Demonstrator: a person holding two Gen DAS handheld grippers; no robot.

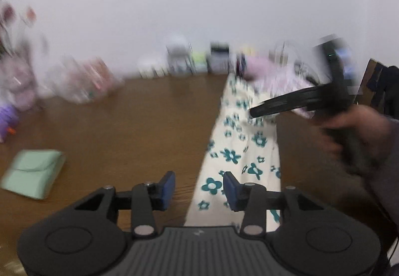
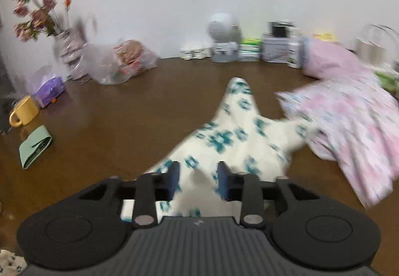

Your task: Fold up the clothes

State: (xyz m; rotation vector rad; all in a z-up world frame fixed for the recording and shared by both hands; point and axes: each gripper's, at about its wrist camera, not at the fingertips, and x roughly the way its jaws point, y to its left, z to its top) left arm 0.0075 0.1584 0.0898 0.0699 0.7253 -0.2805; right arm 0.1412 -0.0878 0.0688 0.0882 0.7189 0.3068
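Left gripper spread wide over floral cloth edge; right gripper parted — cloth bunched between, unpinched.

A yellow mug stands near the brown tabletop's left edge, beside a purple tissue pack. A vase of flowers and a small white fan stand by the wall.

Both grippers, left gripper and right gripper, had black ribbed bodies, round side discs, silver screws and blue-padded fingers. The person's hand showed a dark sleeve.
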